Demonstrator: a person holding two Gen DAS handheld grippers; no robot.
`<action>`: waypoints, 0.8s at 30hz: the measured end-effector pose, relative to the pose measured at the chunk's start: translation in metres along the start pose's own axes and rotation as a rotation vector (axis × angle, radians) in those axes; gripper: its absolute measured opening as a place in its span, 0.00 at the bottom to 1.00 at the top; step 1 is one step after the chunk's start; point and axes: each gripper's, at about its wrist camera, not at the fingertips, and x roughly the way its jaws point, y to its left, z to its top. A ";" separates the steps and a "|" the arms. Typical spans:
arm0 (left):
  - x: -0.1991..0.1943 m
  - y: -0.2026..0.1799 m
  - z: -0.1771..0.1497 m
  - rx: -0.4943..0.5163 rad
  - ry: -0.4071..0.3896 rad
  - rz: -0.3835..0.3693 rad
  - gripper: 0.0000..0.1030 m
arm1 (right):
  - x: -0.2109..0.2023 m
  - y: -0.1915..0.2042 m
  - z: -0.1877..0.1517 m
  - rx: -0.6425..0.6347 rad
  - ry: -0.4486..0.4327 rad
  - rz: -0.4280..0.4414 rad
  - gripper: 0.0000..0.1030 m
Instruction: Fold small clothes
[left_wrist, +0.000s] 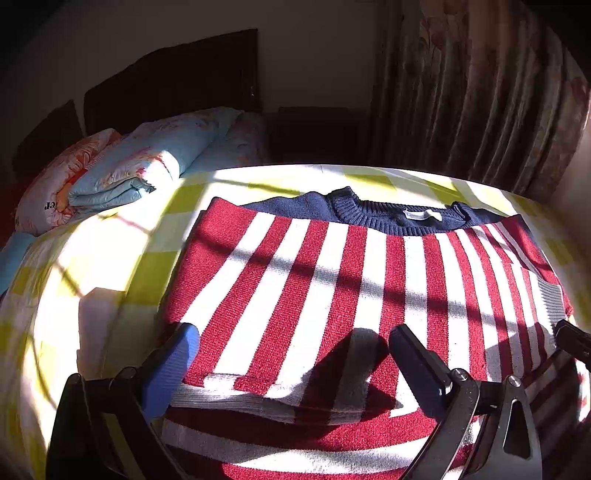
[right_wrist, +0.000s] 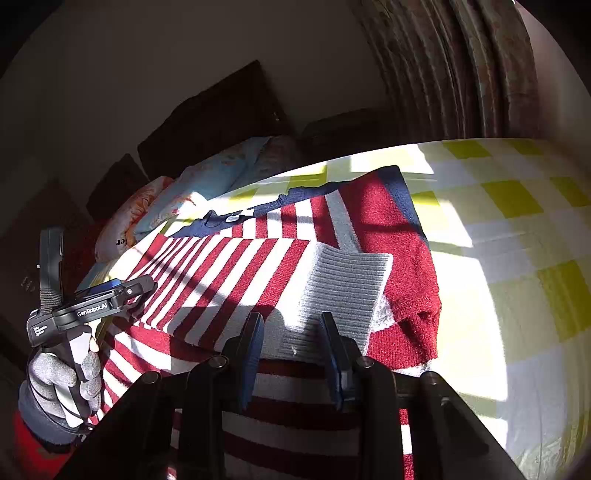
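A red-and-white striped knit sweater (left_wrist: 332, 288) with a navy collar (left_wrist: 399, 218) lies flat on the bed, sleeves folded in over the body. My left gripper (left_wrist: 291, 343) is open, its fingers spread wide just above the sweater's grey bottom hem (left_wrist: 236, 398). In the right wrist view the sweater (right_wrist: 229, 273) shows a grey ribbed cuff (right_wrist: 343, 288) lying on top. My right gripper (right_wrist: 291, 325) is open, its blue-padded fingers either side of the cuff's near edge. The left gripper (right_wrist: 122, 291), held by a gloved hand (right_wrist: 62, 384), shows at the left.
The bed has a yellow-and-white checked sheet (left_wrist: 110, 266), bright in sunlight. A folded light-blue floral quilt (left_wrist: 147, 162) and a pillow (left_wrist: 51, 192) lie at the headboard (left_wrist: 173, 77). Curtains (left_wrist: 491, 96) hang behind the bed's far side.
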 end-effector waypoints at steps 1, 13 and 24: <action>0.001 0.000 -0.004 -0.002 0.016 -0.005 1.00 | 0.000 0.000 0.000 -0.001 0.001 -0.002 0.30; -0.001 0.002 -0.007 -0.027 0.012 0.003 1.00 | -0.017 0.004 -0.002 -0.009 -0.090 -0.036 0.30; -0.019 0.021 -0.014 -0.135 -0.064 0.030 1.00 | -0.004 0.010 -0.003 -0.045 -0.023 -0.141 0.24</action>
